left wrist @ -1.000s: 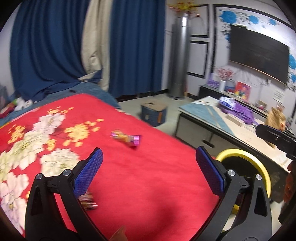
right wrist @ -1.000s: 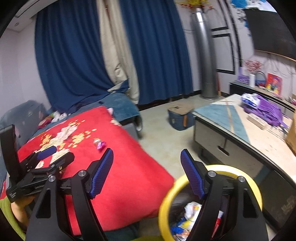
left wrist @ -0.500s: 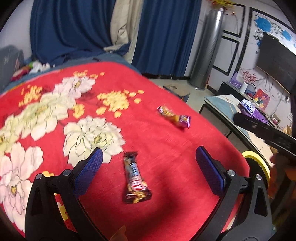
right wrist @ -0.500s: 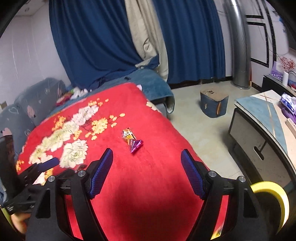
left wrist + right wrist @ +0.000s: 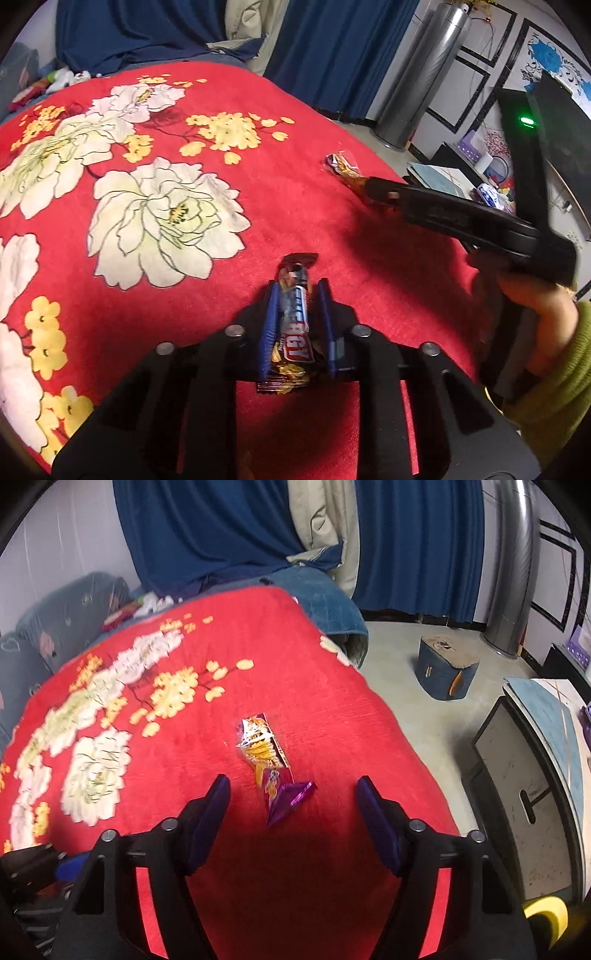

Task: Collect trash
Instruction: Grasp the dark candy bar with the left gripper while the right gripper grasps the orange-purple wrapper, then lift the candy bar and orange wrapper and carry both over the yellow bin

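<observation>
A red floral blanket point(image 5: 303, 206) covers a bed, with two pieces of trash on it. The left gripper point(image 5: 297, 291) has its blue fingers closed on a dark candy bar wrapper point(image 5: 295, 317), which lies lengthwise between them, its long axis running straight ahead along the fingers.

The right gripper point(image 5: 291, 790) hovers with its jaws spread wide and holding nothing. Directly ahead of it lies an orange and purple snack wrapper point(image 5: 267, 764) — the purple tail nearest, about level with the fingertips and centered in the gap, the orange end farther away. Its long axis points almost straight away from the gripper, tilted slightly left, so a short forward and downward reach likely brackets it. A yellow bin rim point(image 5: 545, 917) shows at the lower right, beside the bed.
</observation>
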`<state>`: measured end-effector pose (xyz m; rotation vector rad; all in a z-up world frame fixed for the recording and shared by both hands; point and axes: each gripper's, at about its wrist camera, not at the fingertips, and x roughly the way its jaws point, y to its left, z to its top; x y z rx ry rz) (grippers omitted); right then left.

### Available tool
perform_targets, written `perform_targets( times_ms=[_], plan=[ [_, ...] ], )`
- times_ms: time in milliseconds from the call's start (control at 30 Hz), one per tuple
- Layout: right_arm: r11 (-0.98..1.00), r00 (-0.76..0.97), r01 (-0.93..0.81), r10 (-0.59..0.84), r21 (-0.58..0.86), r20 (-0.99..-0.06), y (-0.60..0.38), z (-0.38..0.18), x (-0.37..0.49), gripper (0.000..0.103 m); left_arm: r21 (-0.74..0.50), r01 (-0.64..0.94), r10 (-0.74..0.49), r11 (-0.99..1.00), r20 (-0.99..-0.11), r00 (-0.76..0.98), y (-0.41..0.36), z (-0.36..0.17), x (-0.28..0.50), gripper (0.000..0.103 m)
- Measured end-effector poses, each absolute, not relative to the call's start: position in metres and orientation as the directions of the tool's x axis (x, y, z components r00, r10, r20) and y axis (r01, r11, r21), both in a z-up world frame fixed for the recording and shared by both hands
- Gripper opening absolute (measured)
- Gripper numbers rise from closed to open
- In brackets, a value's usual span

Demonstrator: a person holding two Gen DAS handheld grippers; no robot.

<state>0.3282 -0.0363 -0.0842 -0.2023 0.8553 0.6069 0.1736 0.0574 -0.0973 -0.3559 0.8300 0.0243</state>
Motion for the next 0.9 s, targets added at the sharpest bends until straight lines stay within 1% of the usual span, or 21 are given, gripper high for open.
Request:
perform_targets(
  times_ms=[67,133,233,267,533,667,900],
  plan=[
    [0.818,0.494,-0.572,0.395,0.052,-0.775,-0.031,-0.092,0.334,0.055,-0.301,-0.146,-0.126,0.942,-0.722,0.68,0.055,-0.098,0.173,0.012],
    [0.819,0.49,-0.573,0.382,0.04,-0.783,-0.028,-0.096,0.336,0.035,-0.309,-0.132,-0.14,0.942,-0.719,0.681,0.053,-0.098,0.173,0.011],
    [0.817,0.5,-0.576,0.393,0.043,-0.772,-0.032,-0.095,0.331,0.021,-0.318,-0.117,-0.156,0.941,-0.714,0.682,0.052,-0.099,0.173,0.011],
    [0.814,0.5,-0.579,0.399,0.046,-0.768,-0.034,-0.094,0.329,0.019,-0.32,-0.113,-0.161,0.941,-0.712,0.683,0.051,-0.099,0.173,0.011],
    [0.822,0.508,-0.558,0.446,0.113,-0.737,-0.071,-0.088,0.296,0.019,-0.327,-0.051,-0.198,0.944,-0.683,0.703,0.041,-0.092,0.173,0.01],
    [0.84,0.532,-0.522,0.458,0.15,-0.713,-0.104,-0.082,0.273,0.019,-0.34,-0.001,-0.232,0.941,-0.645,0.729,0.032,-0.083,0.168,0.01],
    [0.856,0.593,-0.496,0.457,0.146,-0.663,-0.155,-0.06,0.237,0.019,-0.351,0.087,-0.297,0.932,-0.604,0.74,0.004,-0.071,0.16,0.01]
  ],
)
